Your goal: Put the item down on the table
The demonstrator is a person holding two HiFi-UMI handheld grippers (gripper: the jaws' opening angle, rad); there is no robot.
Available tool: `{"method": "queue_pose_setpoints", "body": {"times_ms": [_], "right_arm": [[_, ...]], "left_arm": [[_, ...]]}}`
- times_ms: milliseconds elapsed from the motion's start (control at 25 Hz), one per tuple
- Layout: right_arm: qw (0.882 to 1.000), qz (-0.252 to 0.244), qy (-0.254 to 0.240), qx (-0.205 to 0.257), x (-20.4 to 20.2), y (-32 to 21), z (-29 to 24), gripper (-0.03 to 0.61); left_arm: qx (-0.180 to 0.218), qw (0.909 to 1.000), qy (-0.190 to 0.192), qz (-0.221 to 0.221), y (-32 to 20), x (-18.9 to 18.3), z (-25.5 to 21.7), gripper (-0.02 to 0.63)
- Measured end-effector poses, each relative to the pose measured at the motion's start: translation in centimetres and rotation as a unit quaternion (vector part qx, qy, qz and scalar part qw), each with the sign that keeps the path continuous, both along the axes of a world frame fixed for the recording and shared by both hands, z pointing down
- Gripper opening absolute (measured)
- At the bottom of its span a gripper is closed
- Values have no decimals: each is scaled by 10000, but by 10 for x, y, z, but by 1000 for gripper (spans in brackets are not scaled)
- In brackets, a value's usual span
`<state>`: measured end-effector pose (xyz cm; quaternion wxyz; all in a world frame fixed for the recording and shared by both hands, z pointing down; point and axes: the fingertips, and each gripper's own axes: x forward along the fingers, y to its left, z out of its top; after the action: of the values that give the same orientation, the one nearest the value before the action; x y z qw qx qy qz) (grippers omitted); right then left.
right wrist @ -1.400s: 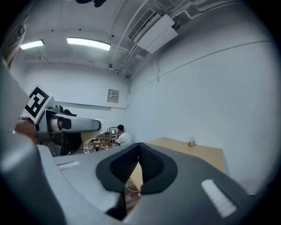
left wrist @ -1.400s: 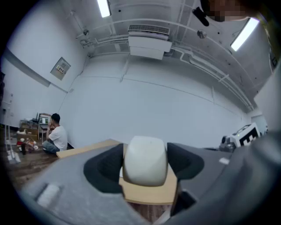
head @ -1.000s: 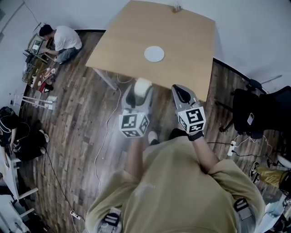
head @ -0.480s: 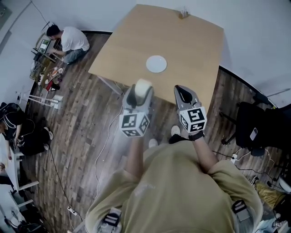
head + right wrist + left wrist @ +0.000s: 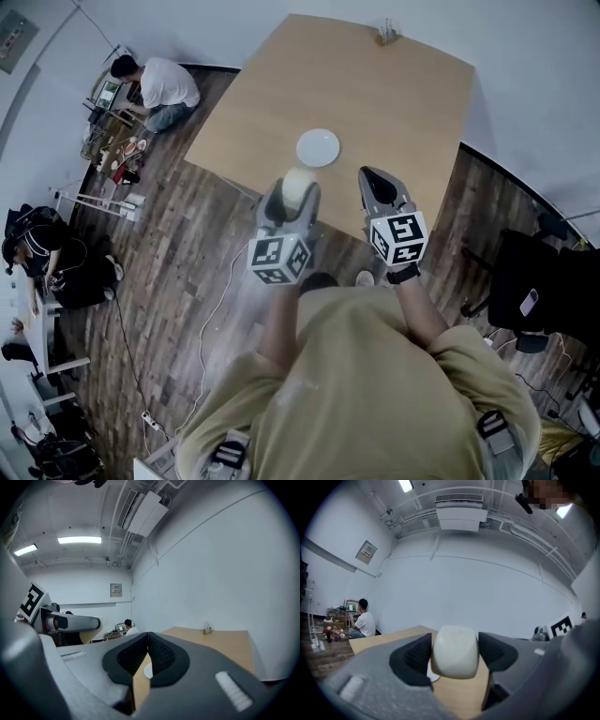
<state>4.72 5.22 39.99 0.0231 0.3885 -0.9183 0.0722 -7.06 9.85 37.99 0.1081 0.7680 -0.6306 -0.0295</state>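
My left gripper (image 5: 292, 195) is shut on a cream-white rounded item (image 5: 298, 182), seen close up between the dark pads as the item (image 5: 455, 651). It hangs in the air just off the near edge of the wooden table (image 5: 394, 103). A white plate (image 5: 318, 147) lies on the table a little beyond the item. My right gripper (image 5: 375, 186) is beside it to the right, jaws pressed together with nothing between them; in the right gripper view my right gripper (image 5: 148, 642) points toward the table (image 5: 225, 641).
A small holder (image 5: 385, 35) stands at the table's far edge. A person (image 5: 159, 86) sits on the floor at far left among clutter. A black chair (image 5: 548, 281) stands at right. Cables run across the wood floor (image 5: 178, 272).
I have stepped closer to the table; it and the plate have shifted nearer to the grippers. The left gripper still holds the item, and the right stays shut.
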Motion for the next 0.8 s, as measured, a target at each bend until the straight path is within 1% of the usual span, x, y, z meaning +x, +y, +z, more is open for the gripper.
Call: {"method": "queue_pose_setpoints", "body": {"times_ms": [120,280,520,800], "right_arm": [[9998,-52,-74,-192,5,-16,16,6],[9988,-131,-90,-455,-2,-37,34,6],[9978,-74,99,-645,-16,-87,52,6],[9951,162,343,-910,-32,-155,73,6]], "left_arm": [[-167,9997,-62,-138,-9,1,13,311],[-411,9989,-129,-195,-30,-4,30,311],[-639,9979,-104,-71,-91,-20,56,311],[-983,9943,-333,234,-172,-36,89,311]]}}
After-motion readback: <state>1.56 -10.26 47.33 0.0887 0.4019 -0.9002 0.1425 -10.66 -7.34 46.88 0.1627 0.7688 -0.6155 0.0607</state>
